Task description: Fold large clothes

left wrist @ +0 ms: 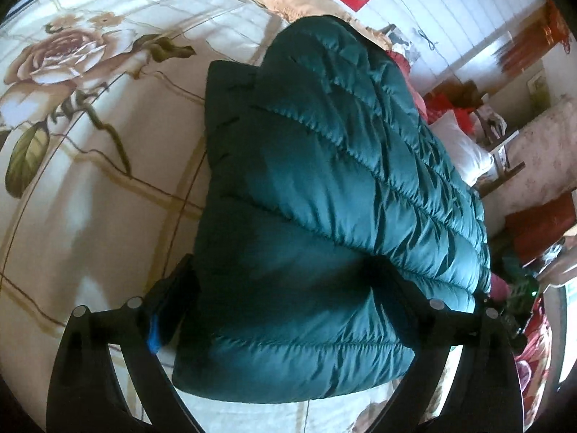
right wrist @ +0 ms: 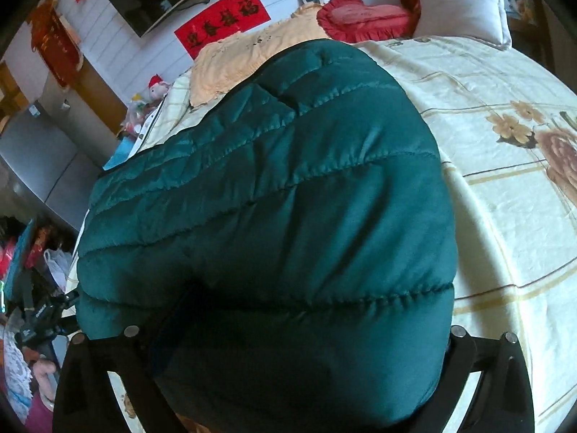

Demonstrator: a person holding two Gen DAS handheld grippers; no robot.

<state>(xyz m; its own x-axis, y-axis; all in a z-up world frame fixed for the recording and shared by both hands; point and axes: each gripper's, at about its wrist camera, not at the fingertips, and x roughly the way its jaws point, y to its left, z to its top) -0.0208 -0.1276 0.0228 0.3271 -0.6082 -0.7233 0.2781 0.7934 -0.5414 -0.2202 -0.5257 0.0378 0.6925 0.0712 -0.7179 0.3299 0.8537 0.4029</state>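
Teal and puffy, the big quilted down jacket point(left wrist: 324, 187) lies folded in a thick bundle on the cream bedspread with brown roses point(left wrist: 90, 126). Its shiny cloth has long stitched lines that run across it. It sits near the edge of the bed, close to both cameras.

The left gripper point(left wrist: 288, 324) has its two black fingers spread wide. The near end of the jacket bulges up between them. The fingers sit at the sides of the bundle, and I cannot tell if they are pressing on it. One finger has a small blue pad point(left wrist: 153, 335) on it.

The right gripper point(right wrist: 288, 353) is spread wide too. The jacket fills the space between its fingers and hides their tips. I cannot tell if they squeeze the cloth there either.

Far up the bed there is a peach blanket point(right wrist: 230, 57), a red heart-shaped cushion with a frill point(right wrist: 360, 18) and a white pillow point(right wrist: 461, 3). On the white wall hangs a red paper banner with black writing point(right wrist: 223, 18). In the left wrist view the other gripper point(left wrist: 519, 299) peeks out past the jacket's right side.
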